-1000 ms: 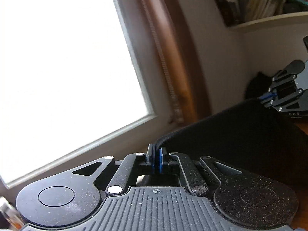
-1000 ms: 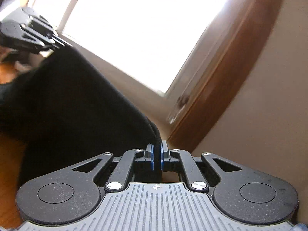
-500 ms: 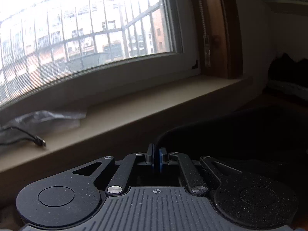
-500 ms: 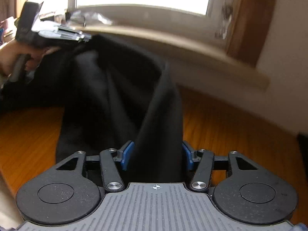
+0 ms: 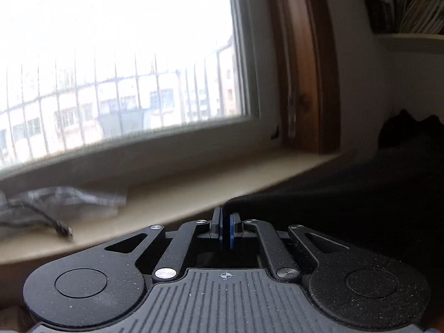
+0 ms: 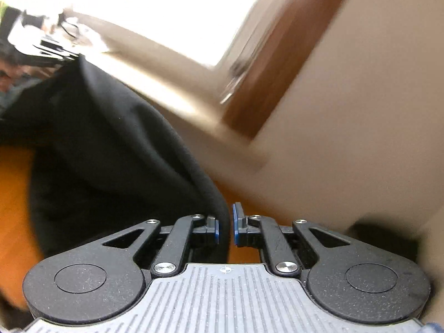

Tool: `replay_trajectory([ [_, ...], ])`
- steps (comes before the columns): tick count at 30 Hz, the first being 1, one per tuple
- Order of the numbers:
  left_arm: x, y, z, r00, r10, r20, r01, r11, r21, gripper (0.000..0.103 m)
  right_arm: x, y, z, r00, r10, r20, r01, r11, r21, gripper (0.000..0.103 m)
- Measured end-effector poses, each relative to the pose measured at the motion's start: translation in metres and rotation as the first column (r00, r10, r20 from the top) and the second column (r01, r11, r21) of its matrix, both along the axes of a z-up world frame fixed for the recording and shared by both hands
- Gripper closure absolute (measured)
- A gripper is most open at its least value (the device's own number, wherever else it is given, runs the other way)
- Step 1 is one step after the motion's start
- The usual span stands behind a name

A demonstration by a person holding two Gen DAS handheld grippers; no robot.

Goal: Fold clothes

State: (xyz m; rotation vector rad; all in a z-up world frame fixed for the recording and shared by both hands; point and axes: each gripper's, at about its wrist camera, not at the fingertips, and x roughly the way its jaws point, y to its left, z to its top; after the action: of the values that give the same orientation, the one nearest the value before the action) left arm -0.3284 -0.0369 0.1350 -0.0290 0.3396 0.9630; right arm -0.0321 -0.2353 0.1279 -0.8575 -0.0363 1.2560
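Regripping black garment [image 6: 105, 149]: right gripper [image 6: 225, 226] fingers, wide apart half-second ago, now narrowed on fabric edge at 12 o'clock; left gripper [image 5: 225, 229] stays clamped on corner. Garment hangs above desk [image 6: 14, 194], fold pending.

An orange-brown wooden worktop [image 6: 14, 194] carries the black garment [image 6: 105, 149]. Beyond the garment, a pale windowsill [image 5: 194, 194] holds crumpled clear plastic [image 5: 69, 202] and a black cable [image 5: 55, 223]
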Motion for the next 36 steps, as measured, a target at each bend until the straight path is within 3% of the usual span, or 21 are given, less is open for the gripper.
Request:
replay_trajectory([
  [2, 0.002, 0.001, 0.003, 1.0, 0.003, -0.004, -0.003, 1.0, 0.012, 0.099, -0.008, 0.014, 0.012, 0.983, -0.027, 0.18, 0.011, 0.996, 0.09, 0.092],
  [3, 0.003, 0.004, 0.001, 1.0, 0.009, -0.008, -0.009, 1.0, 0.009, 0.098, -0.008, 0.023, 0.015, 0.975, -0.048, 0.216, 0.021, 0.992, 0.126, 0.086],
  [4, 0.004, 0.006, -0.002, 1.0, 0.015, -0.013, -0.015, 1.0, 0.005, 0.099, -0.005, 0.034, 0.015, 0.979, -0.069, 0.191, 0.043, 0.99, 0.135, 0.082],
  [5, 0.004, 0.009, -0.004, 1.0, 0.021, -0.017, -0.021, 1.0, 0.002, 0.099, 0.001, 0.045, 0.011, 0.988, -0.079, 0.13, 0.065, 0.992, 0.108, 0.075],
  [7, 0.006, 0.014, -0.009, 0.999, 0.033, -0.026, -0.033, 0.999, -0.005, 0.099, 0.015, 0.058, -0.008, 0.997, -0.077, -0.008, 0.078, 0.997, 0.031, 0.073],
  [9, 0.002, 0.024, -0.022, 1.0, 0.021, -0.005, -0.022, 0.998, -0.051, 0.099, 0.028, 0.06, -0.034, 0.987, -0.087, -0.135, 0.083, 0.996, -0.037, 0.065],
  [13, -0.001, 0.041, -0.045, 1.0, 0.017, 0.015, -0.016, 0.994, -0.111, 0.099, 0.045, 0.055, -0.078, 0.933, -0.12, -0.34, 0.074, 0.987, -0.144, 0.052],
  [16, -0.005, 0.053, -0.056, 0.999, 0.009, 0.036, -0.004, 0.99, -0.143, 0.099, 0.053, 0.045, -0.097, 0.868, -0.138, -0.477, 0.058, 0.982, -0.178, 0.045],
  [18, -0.007, 0.055, -0.057, 0.999, 0.004, 0.051, 0.004, 0.988, -0.158, 0.099, 0.053, 0.049, -0.106, 0.846, -0.148, -0.512, 0.052, 0.979, -0.196, 0.04],
  [22, -0.013, 0.051, -0.062, 0.999, 0.001, 0.052, 0.008, 0.986, -0.167, 0.099, 0.055, 0.046, -0.114, 0.842, -0.165, -0.513, 0.054, 0.973, -0.224, 0.045],
  [23, -0.013, 0.049, -0.062, 0.999, 0.0, 0.048, 0.008, 0.987, -0.163, 0.099, 0.058, 0.044, -0.113, 0.834, -0.161, -0.527, 0.046, 0.973, -0.224, 0.061],
  [24, -0.013, 0.048, -0.062, 0.999, 0.0, 0.044, 0.008, 0.987, -0.16, 0.099, 0.06, 0.043, -0.109, 0.836, -0.159, -0.525, 0.046, 0.974, -0.222, 0.084],
  [26, -0.014, 0.046, -0.061, 0.999, 0.001, 0.048, 0.007, 0.988, -0.155, 0.099, 0.063, 0.041, -0.096, 0.854, -0.157, -0.496, 0.057, 0.976, -0.211, 0.097],
  [29, -0.014, 0.048, -0.06, 0.999, -0.002, 0.05, 0.009, 0.988, -0.151, 0.099, 0.065, 0.036, -0.072, 0.906, -0.167, -0.389, 0.109, 0.98, -0.168, 0.098],
  [31, -0.014, 0.048, -0.06, 0.999, -0.005, 0.053, 0.013, 0.989, -0.148, 0.099, 0.067, 0.041, -0.053, 0.954, -0.191, -0.232, 0.168, 0.979, -0.118, 0.098],
  [33, -0.014, 0.047, -0.06, 0.998, -0.01, 0.057, 0.018, 0.989, -0.148, 0.099, 0.068, 0.048, -0.037, 0.974, -0.224, -0.035, 0.222, 0.974, -0.051, 0.098],
  [34, -0.013, 0.047, -0.06, 0.998, -0.014, 0.058, 0.023, 0.989, -0.149, 0.099, 0.067, 0.056, -0.034, 0.966, -0.24, 0.092, 0.242, 0.97, -0.006, 0.098],
  [36, -0.011, 0.047, -0.06, 0.998, -0.022, 0.056, 0.03, 0.988, -0.15, 0.099, 0.066, 0.072, -0.034, 0.908, -0.269, 0.32, 0.253, 0.963, 0.09, 0.097],
])
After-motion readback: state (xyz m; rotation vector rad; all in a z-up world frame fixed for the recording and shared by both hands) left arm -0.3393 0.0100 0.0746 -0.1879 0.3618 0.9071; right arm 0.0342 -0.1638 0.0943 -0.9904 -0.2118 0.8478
